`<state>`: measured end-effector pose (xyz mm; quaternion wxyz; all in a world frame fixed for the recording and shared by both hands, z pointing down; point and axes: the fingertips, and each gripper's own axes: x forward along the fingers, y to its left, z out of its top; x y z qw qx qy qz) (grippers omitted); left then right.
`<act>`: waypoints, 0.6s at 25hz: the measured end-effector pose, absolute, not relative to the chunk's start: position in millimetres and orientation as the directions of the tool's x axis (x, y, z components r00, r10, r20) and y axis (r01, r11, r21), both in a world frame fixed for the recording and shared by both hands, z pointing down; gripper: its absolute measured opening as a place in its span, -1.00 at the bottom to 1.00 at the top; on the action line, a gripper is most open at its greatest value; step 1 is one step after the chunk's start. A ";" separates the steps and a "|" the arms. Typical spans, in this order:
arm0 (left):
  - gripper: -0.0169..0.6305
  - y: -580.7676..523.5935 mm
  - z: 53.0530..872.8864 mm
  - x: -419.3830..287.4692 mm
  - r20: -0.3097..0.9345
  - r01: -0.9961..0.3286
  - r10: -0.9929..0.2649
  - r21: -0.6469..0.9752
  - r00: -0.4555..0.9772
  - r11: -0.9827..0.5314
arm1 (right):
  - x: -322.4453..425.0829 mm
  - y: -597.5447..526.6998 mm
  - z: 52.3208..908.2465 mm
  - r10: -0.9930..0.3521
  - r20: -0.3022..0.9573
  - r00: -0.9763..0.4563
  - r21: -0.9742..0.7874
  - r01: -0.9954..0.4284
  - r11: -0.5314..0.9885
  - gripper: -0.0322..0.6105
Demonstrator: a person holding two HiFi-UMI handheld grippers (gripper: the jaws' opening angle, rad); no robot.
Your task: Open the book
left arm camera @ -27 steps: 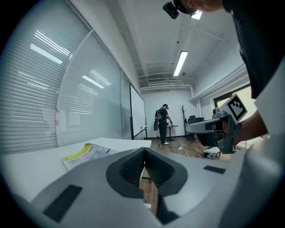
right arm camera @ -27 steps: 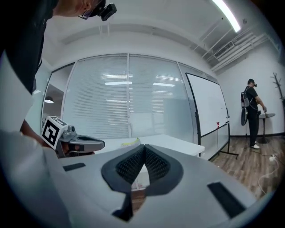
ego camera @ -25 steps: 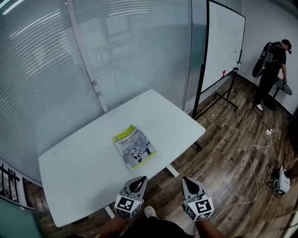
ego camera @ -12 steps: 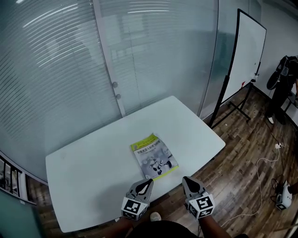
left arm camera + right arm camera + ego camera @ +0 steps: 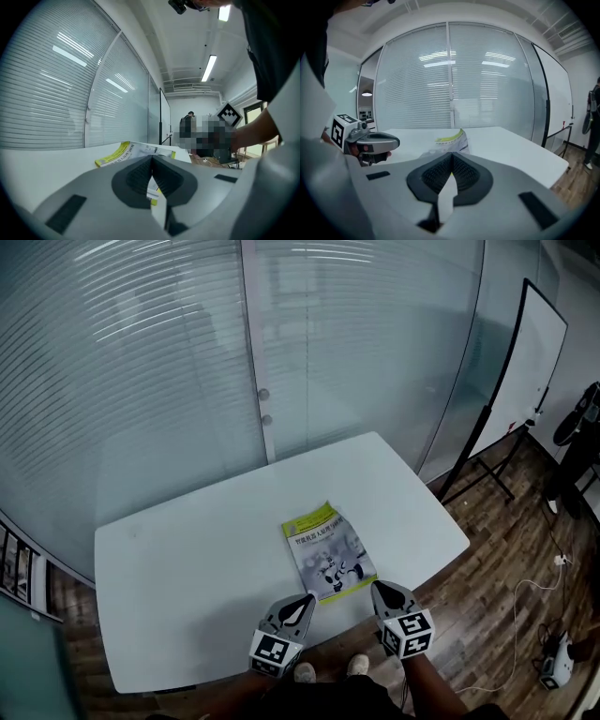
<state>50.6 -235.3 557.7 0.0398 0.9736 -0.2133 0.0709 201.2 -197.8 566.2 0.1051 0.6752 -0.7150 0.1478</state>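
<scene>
A closed book (image 5: 328,548) with a yellow-green and grey cover lies flat on the white table (image 5: 187,568), near its front edge. My left gripper (image 5: 307,599) hovers at that edge just below the book's near left corner, jaws shut and empty. Just right of the book's near right corner, my right gripper (image 5: 376,588) is also shut with nothing in it. In the left gripper view the book (image 5: 126,151) lies just beyond the shut jaws (image 5: 152,157). The right gripper view shows the book (image 5: 451,139) ahead of the closed jaws (image 5: 451,156) and the left gripper (image 5: 370,142) at the left.
Frosted glass walls (image 5: 187,381) stand behind the table. A whiteboard on a stand (image 5: 525,371) is at the right on the wooden floor (image 5: 506,559), with a white cable (image 5: 525,587) and a small device (image 5: 555,662). A person (image 5: 187,126) stands far off.
Both grippers have moved forward to the table's front edge, close to the book's near corners. The view has swung, so the book sits nearer and more central.
</scene>
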 end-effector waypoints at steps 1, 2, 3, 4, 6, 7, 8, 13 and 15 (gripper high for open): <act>-0.91 -237.4 559.5 49.6 0.162 -0.430 -0.418 0.052 0.894 -0.901 | 204.0 -204.2 568.5 -0.929 0.365 -0.063 -0.071 -0.997 0.040 -0.88; -0.91 -239.3 561.0 48.5 0.168 -0.441 -0.427 0.052 0.889 -0.896 | 206.9 -210.3 571.6 -0.922 0.382 -0.059 -0.068 -0.997 0.035 -0.88; -0.90 -241.4 561.3 47.7 0.171 -0.451 -0.438 0.050 0.883 -0.891 | 209.7 -215.8 575.3 -0.914 0.401 -0.057 -0.065 -0.997 0.034 -0.88; -0.91 -243.4 560.5 47.4 0.172 -0.463 -0.450 0.046 0.877 -0.885 | 211.9 -220.4 579.6 -0.903 0.425 -0.062 -0.064 -0.997 0.039 -0.88; -0.91 -247.3 557.9 47.3 0.185 -0.489 -0.475 0.040 0.861 -0.871 | 216.3 -226.0 591.9 -0.868 0.488 -0.089 -0.075 -0.995 0.060 -0.50; -0.91 -249.9 557.6 46.8 0.193 -0.502 -0.487 0.038 0.852 -0.864 | 219.0 -228.5 599.2 -0.849 0.519 -0.100 -0.084 -0.994 0.066 -0.44; -0.91 -253.1 557.9 45.6 0.200 -0.514 -0.498 0.033 0.844 -0.857 | 221.0 -232.5 606.6 -0.833 0.542 -0.108 -0.092 -0.993 0.069 -0.40; -0.91 -266.5 569.8 48.8 0.220 -0.584 -0.562 0.044 0.797 -0.811 | 230.2 -250.6 637.8 -0.763 0.621 -0.180 -0.192 -0.979 0.075 -0.36; -0.90 -271.4 565.8 61.3 0.196 -0.604 -0.583 0.068 0.789 -0.794 | 238.2 -256.9 644.8 -0.725 0.657 -0.206 -0.210 -0.974 0.087 -0.35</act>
